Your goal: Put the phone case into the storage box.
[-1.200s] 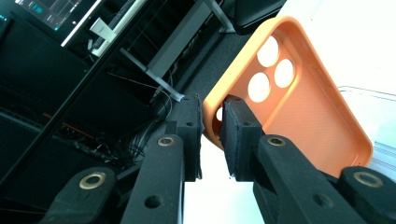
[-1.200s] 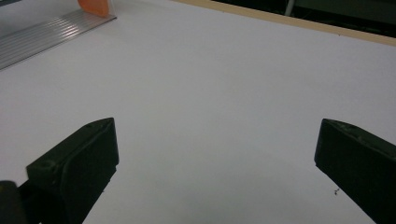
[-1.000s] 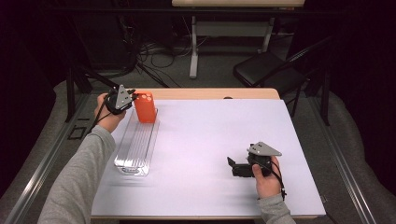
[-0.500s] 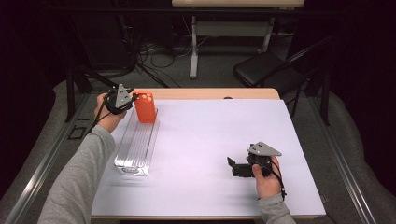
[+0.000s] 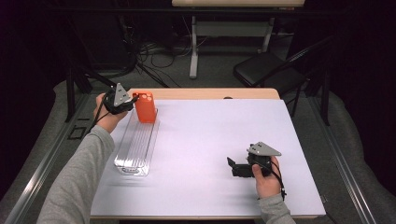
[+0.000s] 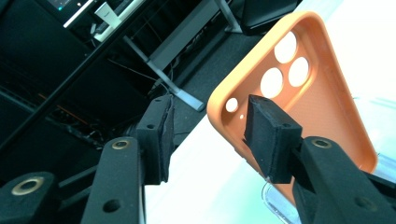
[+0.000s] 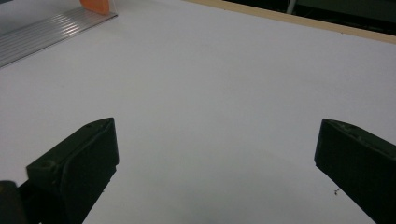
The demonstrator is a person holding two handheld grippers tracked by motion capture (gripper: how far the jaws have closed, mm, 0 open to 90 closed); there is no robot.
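Jaws of the left gripper (image 6: pixel 205 135) are spread beside the orange phone case (image 5: pixel 145 107), seemingly stood upright in the clear ribbed tray (image 5: pixel 136 147), so closing on it is called for next.

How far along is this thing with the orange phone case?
The phone case already stands upright at the far end of the clear rack. In hand: the left gripper is at the case with its jaws apart, one pad inside the shell, not clamped. Whether it is letting go or about to grab, I cannot tell. The right gripper rests open on the white table, away from the rack.
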